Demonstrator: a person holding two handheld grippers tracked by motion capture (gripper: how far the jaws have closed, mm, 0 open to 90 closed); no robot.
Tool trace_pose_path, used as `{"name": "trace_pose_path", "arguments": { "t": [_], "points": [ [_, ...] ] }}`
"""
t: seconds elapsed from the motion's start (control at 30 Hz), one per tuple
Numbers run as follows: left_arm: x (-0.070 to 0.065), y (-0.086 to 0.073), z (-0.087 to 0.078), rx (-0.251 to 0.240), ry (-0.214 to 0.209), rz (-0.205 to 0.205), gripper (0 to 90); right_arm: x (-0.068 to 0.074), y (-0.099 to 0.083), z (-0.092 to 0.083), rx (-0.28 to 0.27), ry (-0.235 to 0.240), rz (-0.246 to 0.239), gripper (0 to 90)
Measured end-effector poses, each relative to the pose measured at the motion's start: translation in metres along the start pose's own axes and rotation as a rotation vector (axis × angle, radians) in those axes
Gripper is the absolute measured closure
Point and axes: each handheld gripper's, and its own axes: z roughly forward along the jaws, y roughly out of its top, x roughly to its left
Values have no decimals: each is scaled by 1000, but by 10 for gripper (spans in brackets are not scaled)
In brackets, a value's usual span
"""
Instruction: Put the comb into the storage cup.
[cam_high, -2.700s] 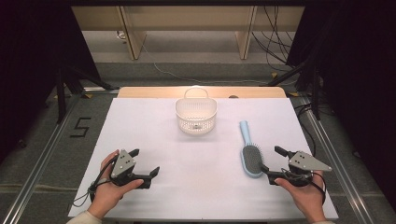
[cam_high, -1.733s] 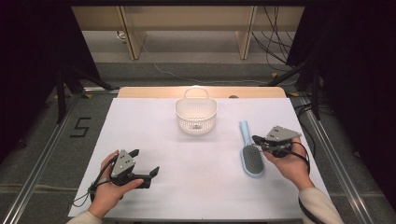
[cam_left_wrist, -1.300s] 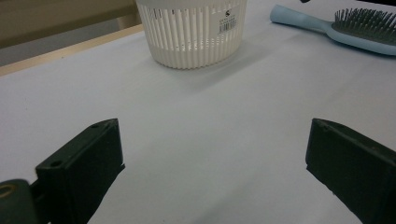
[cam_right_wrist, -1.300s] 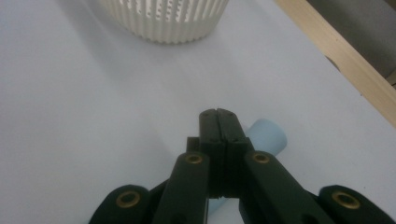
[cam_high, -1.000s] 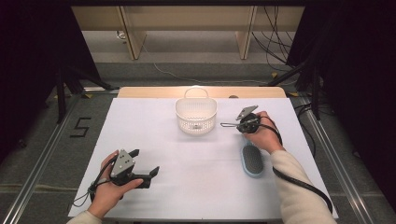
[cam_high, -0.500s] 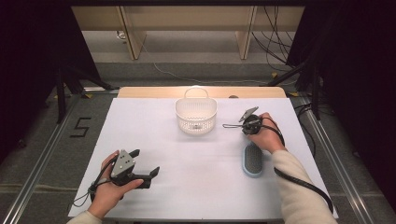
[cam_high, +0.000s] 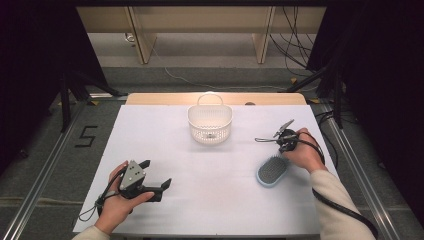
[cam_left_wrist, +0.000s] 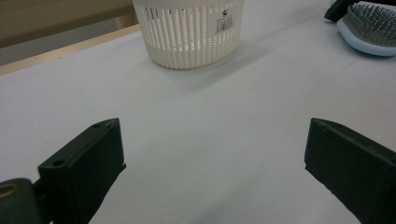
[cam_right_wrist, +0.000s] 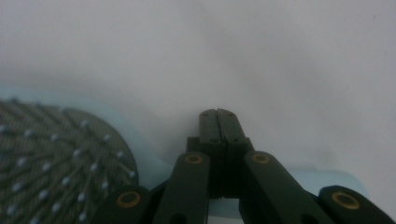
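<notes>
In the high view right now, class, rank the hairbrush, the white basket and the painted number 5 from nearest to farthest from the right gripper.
1. hairbrush: beside the right gripper, its pale blue head just nearer the person.
2. white basket: mid-table, off to the left.
3. number 5: on the floor, beyond the table's left edge.

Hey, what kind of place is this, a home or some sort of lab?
Most likely a lab or recording workspace, not a home. A table with a plain white cover stands in a metal frame, dark curtains hang at both sides, and loose cables run across the floor behind it.
</notes>
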Motion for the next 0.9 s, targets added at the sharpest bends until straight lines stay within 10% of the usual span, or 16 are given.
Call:
{"name": "trace_pose_path", "arguments": {
  "t": [0.9],
  "points": [
    [1,0,-1,-1,8,-3,48,32,-87,-47,28,115,136,900]
  ]
}}
